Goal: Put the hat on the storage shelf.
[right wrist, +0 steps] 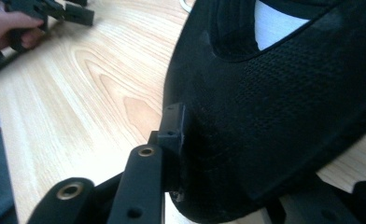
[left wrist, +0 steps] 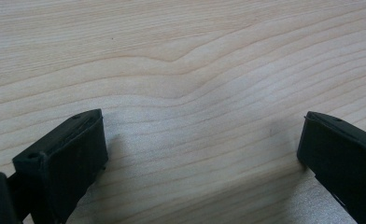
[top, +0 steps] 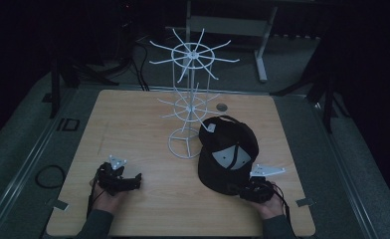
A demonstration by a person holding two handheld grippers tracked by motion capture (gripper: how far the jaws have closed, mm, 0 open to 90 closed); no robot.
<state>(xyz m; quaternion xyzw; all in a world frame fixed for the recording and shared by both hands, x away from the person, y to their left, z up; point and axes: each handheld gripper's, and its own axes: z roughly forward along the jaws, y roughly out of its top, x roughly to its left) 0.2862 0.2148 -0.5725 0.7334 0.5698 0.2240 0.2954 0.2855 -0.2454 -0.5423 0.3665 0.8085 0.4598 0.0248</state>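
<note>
A black cap (top: 228, 149) lies upside down on the wooden table (top: 133, 124), right of centre, with its pale lining facing up. My right gripper (top: 236, 189) is at the cap's near edge. In the right gripper view the cap's brim (right wrist: 274, 102) sits between the jaws, and my right gripper (right wrist: 209, 154) is shut on it, one finger (right wrist: 172, 128) pressed to the fabric and the other hidden beneath. My left gripper (top: 135, 180) rests low over bare wood at the front left. Its jaws are wide apart in the left gripper view, my left gripper (left wrist: 202, 135) open and holding nothing.
A white wire display stand (top: 190, 107) with two tiers of radiating hooks stands at the table's middle. Its ring base (top: 185, 144) nearly touches the cap's left side. A cable coil (top: 49, 176) lies off the table's left edge. Dark floor and furniture legs surround the table.
</note>
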